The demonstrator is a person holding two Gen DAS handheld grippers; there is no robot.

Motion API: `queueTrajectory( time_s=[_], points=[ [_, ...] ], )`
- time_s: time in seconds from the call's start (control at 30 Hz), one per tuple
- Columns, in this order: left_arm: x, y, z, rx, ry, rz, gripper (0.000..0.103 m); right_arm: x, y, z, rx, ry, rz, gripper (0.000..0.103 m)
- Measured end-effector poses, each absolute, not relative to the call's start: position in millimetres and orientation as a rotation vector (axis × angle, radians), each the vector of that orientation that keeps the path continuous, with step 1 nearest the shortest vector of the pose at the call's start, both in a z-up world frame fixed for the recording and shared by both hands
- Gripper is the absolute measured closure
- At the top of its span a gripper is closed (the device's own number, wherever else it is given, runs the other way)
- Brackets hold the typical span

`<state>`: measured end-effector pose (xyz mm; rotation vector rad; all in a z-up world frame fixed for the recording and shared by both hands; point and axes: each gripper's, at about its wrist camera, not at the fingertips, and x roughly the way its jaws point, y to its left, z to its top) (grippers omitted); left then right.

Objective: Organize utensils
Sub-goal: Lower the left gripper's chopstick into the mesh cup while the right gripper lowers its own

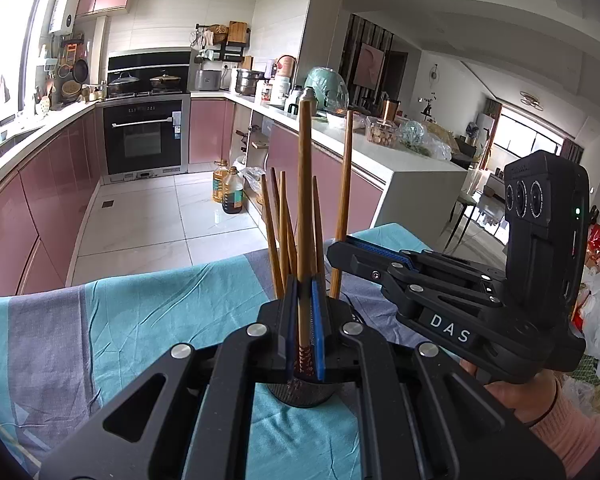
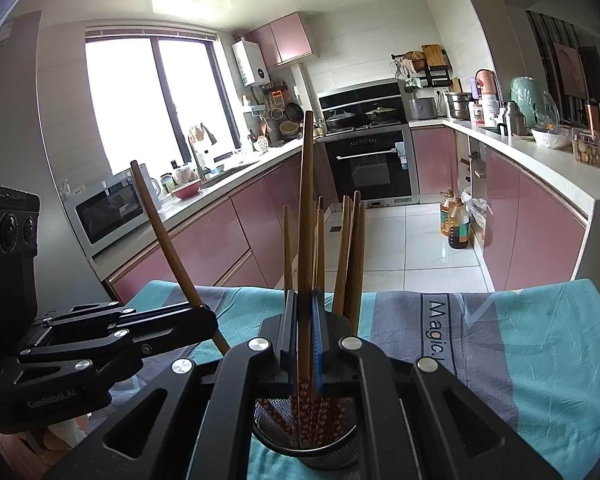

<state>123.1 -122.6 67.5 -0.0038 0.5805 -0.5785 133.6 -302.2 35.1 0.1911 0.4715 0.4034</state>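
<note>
Presently, one chopstick is clamped in each claw. The left claw (image 1: 305,312) is closed on an upright chopstick (image 1: 305,200) directly above the mesh holder (image 1: 300,394), which stands on the cloth-covered worktop (image 1: 140,320). The right claw (image 2: 305,336) is closed on a second chopstick (image 2: 306,220) over the same holder, among the chopsticks already stored (image 2: 350,256). Three faults are judged possible: collision between the two claws crowded at the rim; jamming of a descending chopstick against the stored ones; tipping of the light holder if it is pushed sideways.
</note>
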Motion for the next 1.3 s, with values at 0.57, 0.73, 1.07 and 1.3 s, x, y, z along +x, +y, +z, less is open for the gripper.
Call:
queueTrajectory(
  time_s=[0.57,0.73,1.07,1.3],
  points=[
    [128.4,-123.5,55.7,0.014,0.601,-0.577,0.095,134.2,-302.3,24.3,0.203,0.489,0.400,0.097],
    [130.1,-122.4,52.8,0.021,0.606,-0.578,0.095,135.4,-301.6,20.7,0.207,0.496,0.400,0.097],
    [131.2,-126.6,46.3,0.039,0.624,-0.585,0.095,138.0,-300.8,16.3,0.213,0.509,0.400,0.097],
    [134.0,-128.4,43.4,0.045,0.630,-0.583,0.095,139.6,-300.9,12.3,0.217,0.519,0.401,0.097]
  ],
)
